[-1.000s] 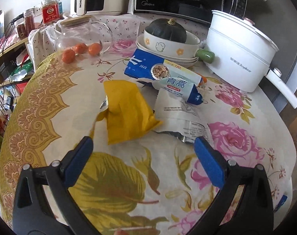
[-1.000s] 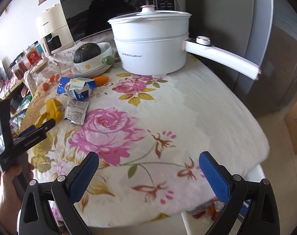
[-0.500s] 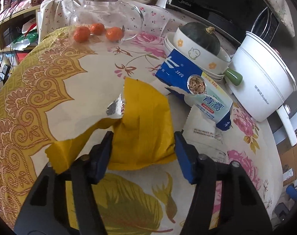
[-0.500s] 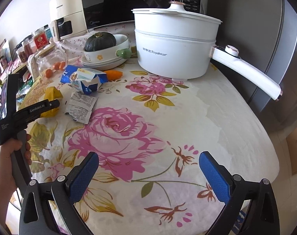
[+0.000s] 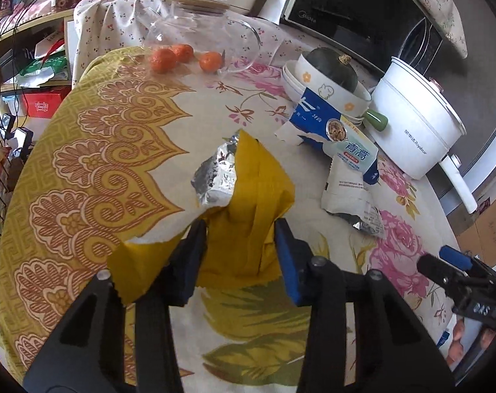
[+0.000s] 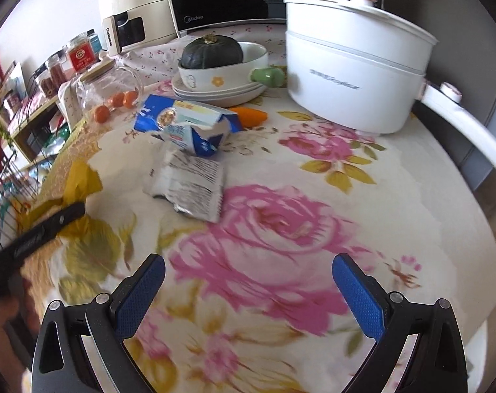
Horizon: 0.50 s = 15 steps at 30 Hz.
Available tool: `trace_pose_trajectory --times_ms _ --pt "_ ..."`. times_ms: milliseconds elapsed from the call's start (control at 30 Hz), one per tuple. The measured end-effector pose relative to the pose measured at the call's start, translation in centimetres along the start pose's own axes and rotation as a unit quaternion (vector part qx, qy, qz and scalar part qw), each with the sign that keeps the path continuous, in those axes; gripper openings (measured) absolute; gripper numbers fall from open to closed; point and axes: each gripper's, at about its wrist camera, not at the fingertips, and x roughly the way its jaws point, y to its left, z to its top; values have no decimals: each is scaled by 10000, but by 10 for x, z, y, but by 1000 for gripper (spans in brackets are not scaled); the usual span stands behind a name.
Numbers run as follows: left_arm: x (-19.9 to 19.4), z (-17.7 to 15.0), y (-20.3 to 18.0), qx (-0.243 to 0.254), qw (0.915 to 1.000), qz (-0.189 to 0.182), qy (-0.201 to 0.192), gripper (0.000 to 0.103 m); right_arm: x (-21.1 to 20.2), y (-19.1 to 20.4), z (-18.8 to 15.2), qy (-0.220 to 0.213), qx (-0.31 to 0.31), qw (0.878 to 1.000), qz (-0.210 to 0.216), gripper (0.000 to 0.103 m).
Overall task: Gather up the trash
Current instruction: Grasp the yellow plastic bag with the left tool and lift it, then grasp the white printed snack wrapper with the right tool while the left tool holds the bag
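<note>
1. Yellow foil-lined wrapper [image 5: 248,209], torn open with its silver inside showing, lies on the flowered table [image 5: 94,150] in the left wrist view. The left gripper [image 5: 241,245] has its blue pads on either side of the wrapper's near end; the jaws are closing and the wrapper is creased and bunched between them, so it reads as clamped.
2. Just right of it in the same view lie a white crumpled packet [image 5: 349,196] and a torn blue-and-white carton [image 5: 333,131], touching each other. Behind them stand a bowl holding a dark green squash [image 5: 333,68], a white electric pot [image 5: 418,124] and a glass jar [image 5: 205,36] with small oranges.
3. Right wrist view: the right gripper [image 6: 248,291] hangs over a large pink rose on the cloth, its jaws wide apart with nothing between them. The white packet [image 6: 189,186] lies ahead of it, the carton [image 6: 189,124] beyond, and the yellow wrapper [image 6: 81,177] at far left beside the left gripper [image 6: 42,232].
</note>
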Motion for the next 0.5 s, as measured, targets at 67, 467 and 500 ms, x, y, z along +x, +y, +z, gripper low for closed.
trace_pose_trajectory --times_ms 67,467,500 --pt "-5 -1 6 18 10000 1 -14 45 12 11 10 -32 123 9999 23 103" --pt "-10 -10 17 123 9998 -65 146 45 76 51 36 13 475 9988 -100 82" --pt "-9 -10 17 111 9998 -70 164 45 77 52 36 -54 459 9989 -107 81"
